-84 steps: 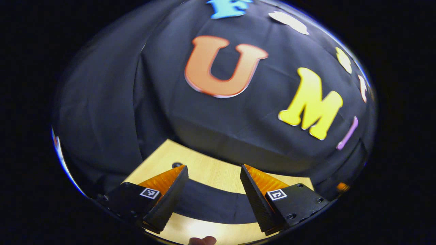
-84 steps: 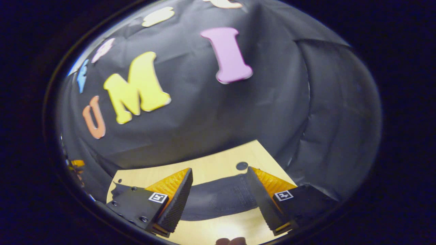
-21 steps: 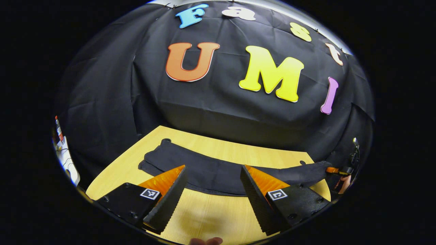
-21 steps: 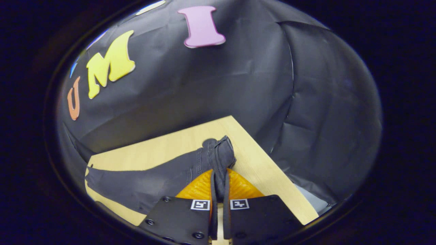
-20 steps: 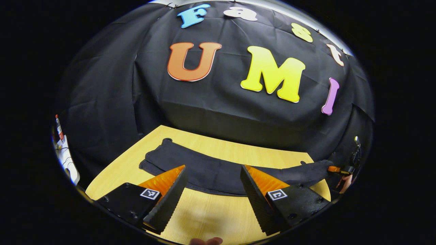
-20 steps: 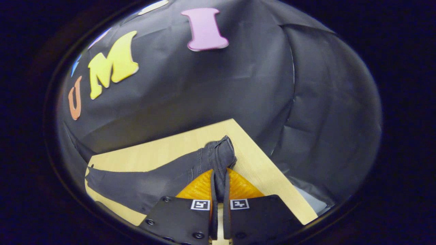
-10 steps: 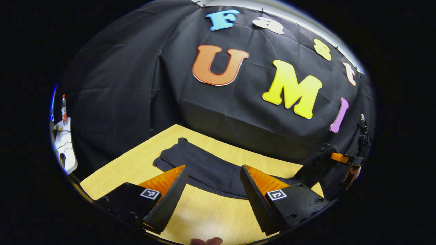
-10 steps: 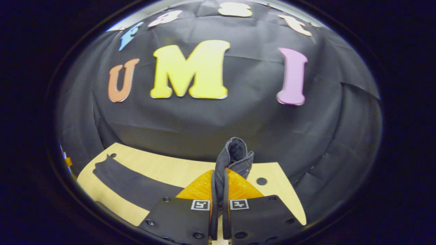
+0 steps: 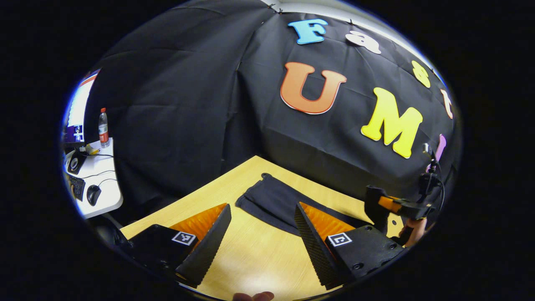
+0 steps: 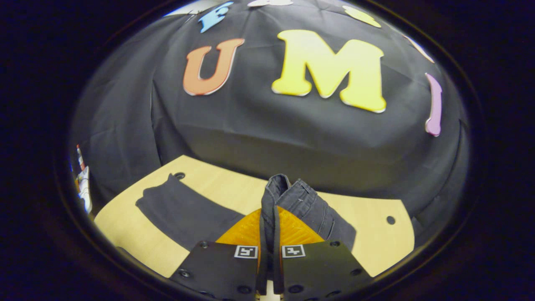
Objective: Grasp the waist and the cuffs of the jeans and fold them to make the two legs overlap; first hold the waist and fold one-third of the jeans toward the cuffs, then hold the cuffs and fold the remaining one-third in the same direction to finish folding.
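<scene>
Right gripper pinches jeans waist, lifted off table; left gripper spread wide above table, holding nothing.

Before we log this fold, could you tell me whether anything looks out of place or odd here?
Nothing stands out. The right gripper is shut on the waist end of the jeans, lifting it over the table, while the cuff end lies flat. The left gripper hangs open above bare wood.

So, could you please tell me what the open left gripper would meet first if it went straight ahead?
Probably the jeans' cuff end, flat on the table just past the left gripper; depth is uncertain.
</scene>
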A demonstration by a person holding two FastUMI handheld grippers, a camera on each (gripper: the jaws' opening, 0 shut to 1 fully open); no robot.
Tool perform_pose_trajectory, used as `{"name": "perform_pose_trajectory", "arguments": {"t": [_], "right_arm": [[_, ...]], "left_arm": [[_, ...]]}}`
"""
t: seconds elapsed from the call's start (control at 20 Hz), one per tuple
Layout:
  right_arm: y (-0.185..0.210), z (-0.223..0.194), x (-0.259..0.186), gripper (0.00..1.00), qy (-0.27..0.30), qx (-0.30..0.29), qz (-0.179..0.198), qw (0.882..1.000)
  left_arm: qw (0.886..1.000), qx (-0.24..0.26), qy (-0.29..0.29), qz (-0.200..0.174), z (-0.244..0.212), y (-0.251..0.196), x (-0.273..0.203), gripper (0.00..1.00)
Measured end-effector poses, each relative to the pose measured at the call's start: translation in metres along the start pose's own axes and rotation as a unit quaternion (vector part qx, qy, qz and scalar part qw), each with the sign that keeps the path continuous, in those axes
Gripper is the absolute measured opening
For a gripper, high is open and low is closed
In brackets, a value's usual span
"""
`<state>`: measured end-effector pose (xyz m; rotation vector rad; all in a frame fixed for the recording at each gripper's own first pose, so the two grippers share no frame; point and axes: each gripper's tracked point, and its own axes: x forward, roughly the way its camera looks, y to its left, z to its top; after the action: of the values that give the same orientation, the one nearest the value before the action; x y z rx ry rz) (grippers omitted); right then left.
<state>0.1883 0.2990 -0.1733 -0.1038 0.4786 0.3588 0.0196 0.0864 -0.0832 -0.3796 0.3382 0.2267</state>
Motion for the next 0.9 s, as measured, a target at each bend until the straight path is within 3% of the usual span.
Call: {"name": "perform_pose_trajectory", "arguments": {"t": [0.15, 0.2, 0.4, 0.55, 0.6, 0.65, 0.7, 0.75, 0.8, 0.9], "right_arm": [[0.031, -0.044, 0.033, 0.02, 0.043, -0.017, 0.001, 0.999], [0.034, -0.050, 0.037, 0.06, 0.046, -0.021, -0.001, 0.999], [0.051, -0.073, 0.056, 0.06, 0.056, -0.042, -0.017, 0.997], [0.051, -0.083, 0.058, 0.08, 0.072, -0.040, -0.004, 0.997], [0.054, -0.084, 0.056, 0.11, 0.075, -0.037, 0.007, 0.996], [0.054, -0.085, 0.056, 0.23, 0.076, -0.038, 0.009, 0.996], [0.056, -0.080, 0.054, 0.25, 0.071, -0.038, 0.018, 0.997], [0.059, -0.075, 0.050, 0.36, 0.065, -0.038, 0.024, 0.997], [0.061, -0.070, 0.045, 0.41, 0.057, -0.034, 0.032, 0.997], [0.060, -0.054, 0.024, 0.66, 0.039, -0.022, 0.043, 0.998]], "left_arm": [[1.000, 0.000, -0.006, 0.015, 0.007, 0.022, -0.005, 0.99], [1.000, 0.002, -0.007, 0.020, 0.007, 0.031, -0.007, 0.98], [1.000, 0.010, -0.006, 0.026, 0.007, 0.047, -0.011, 0.98], [1.000, 0.011, -0.004, 0.022, 0.007, 0.048, -0.011, 0.99], [1.000, 0.013, -0.004, 0.020, 0.008, 0.046, -0.010, 0.99], [1.000, 0.016, -0.008, 0.018, 0.009, 0.045, -0.009, 0.99], [1.000, 0.020, -0.012, 0.018, 0.011, 0.045, -0.008, 0.99], [1.000, 0.024, -0.011, 0.012, 0.011, 0.042, -0.005, 0.99], [1.000, 0.028, -0.009, 0.008, 0.010, 0.040, -0.005, 0.99], [0.999, 0.041, -0.010, 0.002, 0.009, 0.034, -0.001, 0.98]]}}
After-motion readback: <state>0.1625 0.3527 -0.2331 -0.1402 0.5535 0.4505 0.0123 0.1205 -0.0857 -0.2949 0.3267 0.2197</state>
